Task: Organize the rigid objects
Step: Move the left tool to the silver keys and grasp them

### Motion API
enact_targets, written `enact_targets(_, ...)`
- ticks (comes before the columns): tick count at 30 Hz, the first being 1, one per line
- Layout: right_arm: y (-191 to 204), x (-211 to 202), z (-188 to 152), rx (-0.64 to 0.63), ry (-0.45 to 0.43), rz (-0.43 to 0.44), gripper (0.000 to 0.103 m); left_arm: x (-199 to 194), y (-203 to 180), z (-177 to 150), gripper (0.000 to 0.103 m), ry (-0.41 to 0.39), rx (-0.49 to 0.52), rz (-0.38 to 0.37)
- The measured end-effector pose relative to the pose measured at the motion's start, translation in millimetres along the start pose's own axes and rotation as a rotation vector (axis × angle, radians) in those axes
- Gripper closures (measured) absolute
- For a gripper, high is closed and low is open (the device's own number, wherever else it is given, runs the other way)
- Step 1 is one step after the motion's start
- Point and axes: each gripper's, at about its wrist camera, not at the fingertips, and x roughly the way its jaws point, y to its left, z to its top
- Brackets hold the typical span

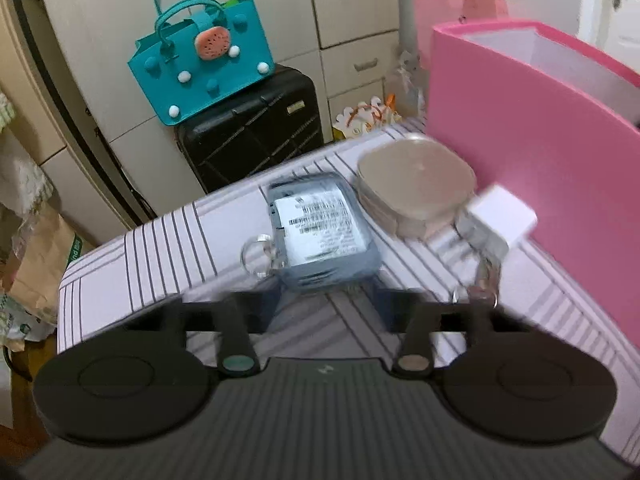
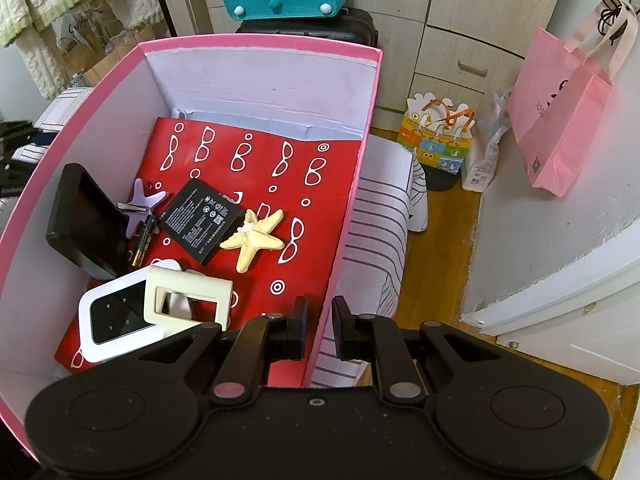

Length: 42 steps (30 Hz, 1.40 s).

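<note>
In the left wrist view my left gripper (image 1: 326,304) is shut on a grey-blue rectangular device with a white label (image 1: 322,232) and holds it over the striped surface (image 1: 152,256). A beige rounded container (image 1: 416,186) and a white charger plug (image 1: 500,216) lie beyond it, beside the pink box (image 1: 520,136). In the right wrist view my right gripper (image 2: 320,330) straddles the pink box's right wall (image 2: 352,184), jaws slightly apart and empty. Inside the box lie a black battery (image 2: 202,220), a cream starfish (image 2: 252,238), a black case (image 2: 86,220) and a white frame (image 2: 188,300).
A teal felt bag (image 1: 200,60) sits on a black suitcase (image 1: 256,124) behind the striped surface. A pink tote (image 2: 560,120) and a small colourful gift bag (image 2: 438,140) stand on the wooden floor at the right. A white door (image 2: 580,320) is near.
</note>
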Motion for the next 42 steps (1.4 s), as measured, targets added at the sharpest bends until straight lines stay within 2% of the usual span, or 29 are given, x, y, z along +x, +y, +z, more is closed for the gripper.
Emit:
enact_targets(4,1.3,-0.1,0.3,-0.002,0.001,-0.006,0.085,-11.8,7.0,-12.6,0.103,0.024,-0.045,-0.053)
enact_targets(7,1.7,-0.5,-0.3,-0.001,-0.001,-0.008,0.085,-19.7,9.2,-18.2,0.103,0.015,-0.043,-0.028)
enact_targets(11,2.1,-0.3,-0.5,0.001,-0.003,-0.007,0.085,-25.4,16.4,-18.6,0.095,-0.025,-0.056,-0.014)
enact_targets(13,1.6,-0.2,-0.7,0.003,-0.005,-0.007,0.085,-24.6,18.6,-16.0,0.085,-0.036,-0.044,0.012)
enact_targets(15,1.4,-0.5,-0.7,0.004,-0.005,-0.007,0.085,-20.7,24.5,-11.9,0.075,-0.041,-0.044,0.007)
enact_targets(20,1.7,-0.3,-0.1,0.003,-0.001,-0.01,0.085,-6.7,43.1,-1.5,0.074,-0.036,-0.097,-0.017)
enact_targets(23,2.0,-0.4,0.3,0.002,0.002,-0.011,0.085,1.0,51.3,2.3,0.074,-0.061,-0.094,0.0)
enact_targets(31,2.3,0.1,0.7,0.003,0.004,-0.018,0.085,22.5,67.9,9.8,0.076,-0.074,-0.092,-0.059)
enact_targets(33,2.5,0.4,0.8,0.006,0.006,-0.019,0.085,23.3,70.8,11.6,0.1,-0.062,-0.099,-0.101)
enact_targets(35,3.1,-0.1,0.8,0.003,0.008,-0.024,0.085,20.2,71.8,11.6,0.1,-0.047,-0.105,-0.119)
enact_targets(39,4.4,-0.2,1.2,-0.001,0.007,-0.032,0.085,3.3,58.9,3.8,0.1,-0.071,-0.06,-0.073)
enact_targets(42,4.3,0.1,0.6,0.002,0.003,-0.032,0.085,-17.4,50.6,2.3,0.1,-0.091,-0.036,-0.074)
